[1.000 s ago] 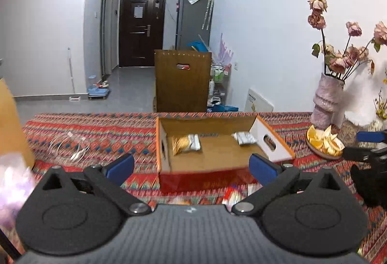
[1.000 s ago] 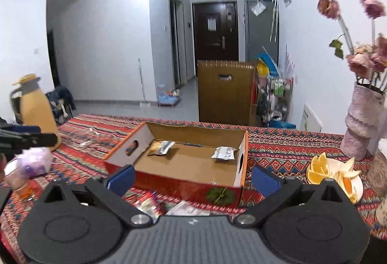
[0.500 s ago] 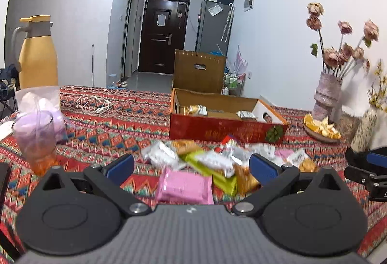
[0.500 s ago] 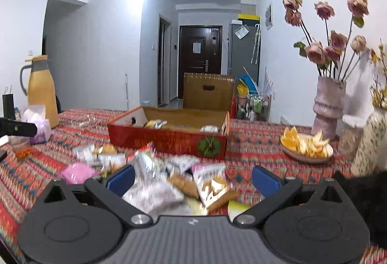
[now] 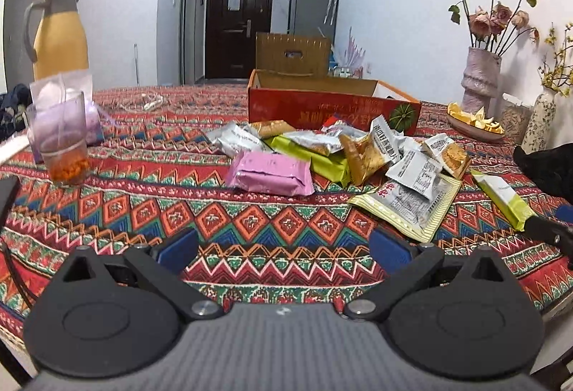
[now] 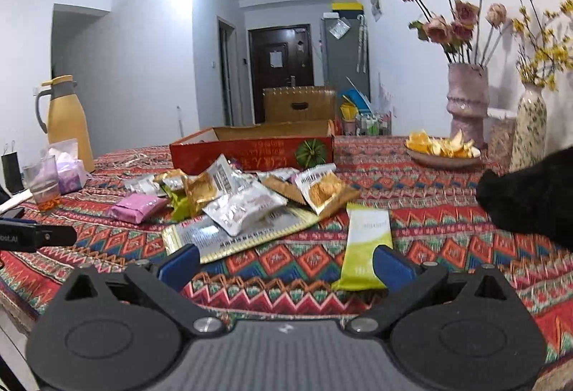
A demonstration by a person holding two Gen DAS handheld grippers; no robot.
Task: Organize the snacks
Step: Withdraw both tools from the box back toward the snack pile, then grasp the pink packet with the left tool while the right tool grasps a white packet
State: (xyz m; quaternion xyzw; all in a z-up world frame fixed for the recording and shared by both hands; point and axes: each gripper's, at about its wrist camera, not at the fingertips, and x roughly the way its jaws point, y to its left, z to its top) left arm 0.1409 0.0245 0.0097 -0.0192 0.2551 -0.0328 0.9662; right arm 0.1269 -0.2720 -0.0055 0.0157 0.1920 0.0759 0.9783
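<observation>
A heap of snack packets [image 5: 343, 151] [image 6: 247, 197] lies on the patterned tablecloth in front of an open red cardboard box [image 5: 329, 104] [image 6: 250, 151]. A pink packet [image 5: 270, 174] [image 6: 136, 206] sits at the heap's left. A green-and-white bar [image 6: 365, 244] [image 5: 503, 196] lies apart at the right. My left gripper [image 5: 283, 251] hovers open over bare cloth, short of the pink packet. Low by the table's near edge, my right gripper [image 6: 284, 264] is open, and its right finger overlaps the bar's near end. Both hold nothing.
A yellow jug [image 5: 59, 36], a plastic cup [image 5: 61, 140] and a tissue bag [image 6: 66, 165] stand at the left. A plate of orange peel [image 6: 442, 149], a pink vase [image 6: 467, 104] and a speckled vase [image 6: 528, 129] stand at the right. A black furry shape [image 6: 530, 194] intrudes from the right.
Both grippers have dropped and pulled back from above the box to the near table edge. The snack heap has come into view in front of the box. Both stay open.
</observation>
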